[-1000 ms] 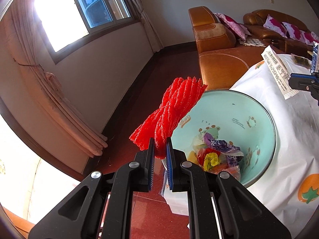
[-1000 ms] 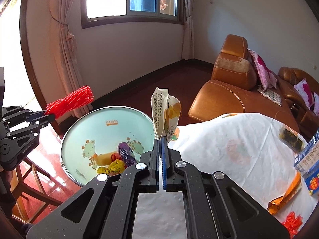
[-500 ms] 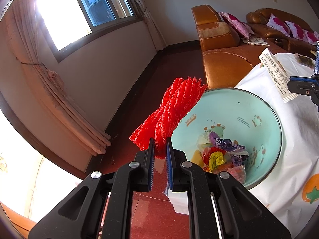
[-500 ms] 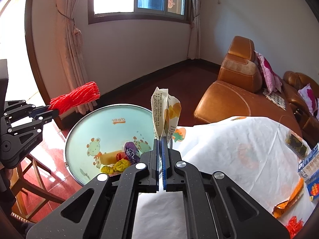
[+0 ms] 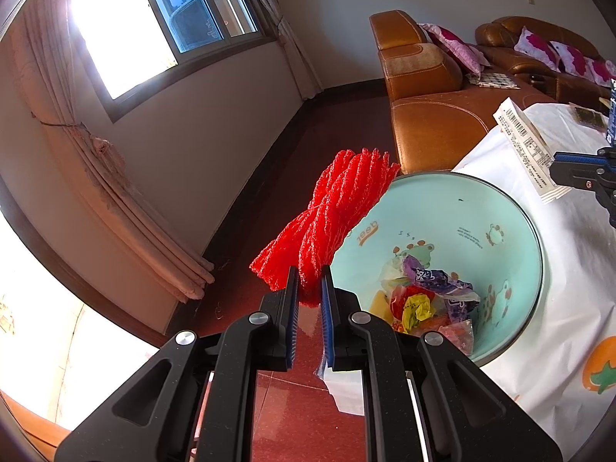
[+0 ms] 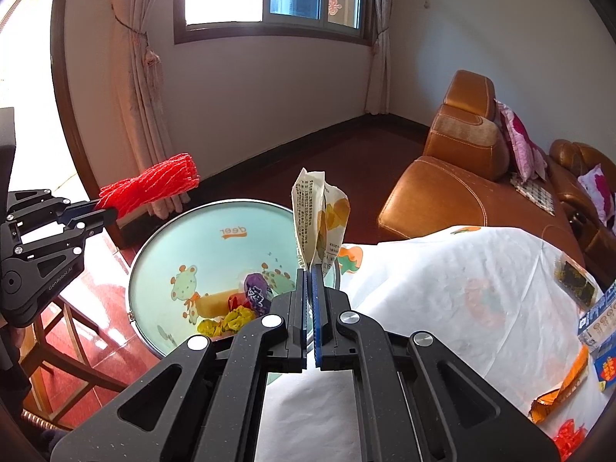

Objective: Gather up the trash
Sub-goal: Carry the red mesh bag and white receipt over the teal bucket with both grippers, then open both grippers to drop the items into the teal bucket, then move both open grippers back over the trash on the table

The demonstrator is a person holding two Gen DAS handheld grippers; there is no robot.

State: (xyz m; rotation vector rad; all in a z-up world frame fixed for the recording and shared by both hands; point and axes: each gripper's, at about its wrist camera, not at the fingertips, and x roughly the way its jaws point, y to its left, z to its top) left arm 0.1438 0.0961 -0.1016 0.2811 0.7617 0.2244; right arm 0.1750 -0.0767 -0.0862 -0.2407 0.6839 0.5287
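While both claws are carrying trash toward the same container, the left gripper [image 5: 310, 285] is pinching a bundle of red mesh netting [image 5: 331, 215] between its blue pads, the jaws narrow with only the net between them. The net is sticking out ahead of the fingers and is hanging just at the near rim of the mint green bin [image 5: 500, 208], so its far end is lying over the edge while most of it is over the dark red floor [image 5: 269, 177]. I think it is being held by one end so that it can drop freely once the claw is over the opening.

The right gripper [image 6: 311, 288] is closed almost fully on a thin snack wrapper [image 6: 313, 219], which is standing upright above the fingertips. The bin is just in front and to the left of this claw, at the edge of the table with the white cloth [image 6: 442, 277]. Inside, some crumpled wrappers [image 5: 419, 292] are already lying at the bottom.

To the right of the right claw, more trash is waiting on the cloth: an orange wrapper [image 6: 566, 385] and perhaps a small box, but the edge of the view is too distorted to be sure.
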